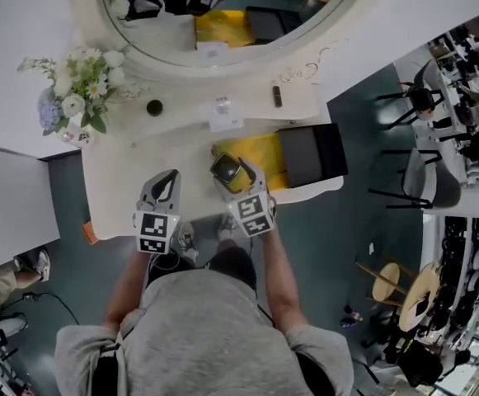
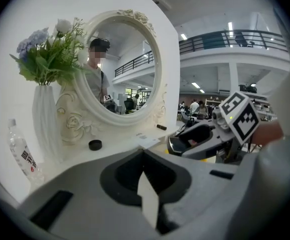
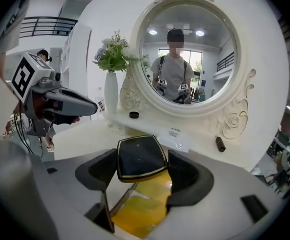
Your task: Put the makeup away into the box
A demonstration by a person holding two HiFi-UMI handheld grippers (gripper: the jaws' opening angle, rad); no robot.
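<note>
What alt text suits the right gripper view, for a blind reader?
The right gripper clamps a dark, gold-edged compact above an open yellow box; behind stand a round white mirror and a vase of flowers.

Ornate mirror (image 1: 231, 15) at back of white vanity (image 1: 115, 172); flower vase (image 1: 78, 89) left end; chairs (image 1: 429, 172) well right.

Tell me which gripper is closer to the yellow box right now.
Right. The right gripper, its fingers shut on a black compact, is over the near edge of the yellow box; the left gripper sits apart, off to its left.
</note>
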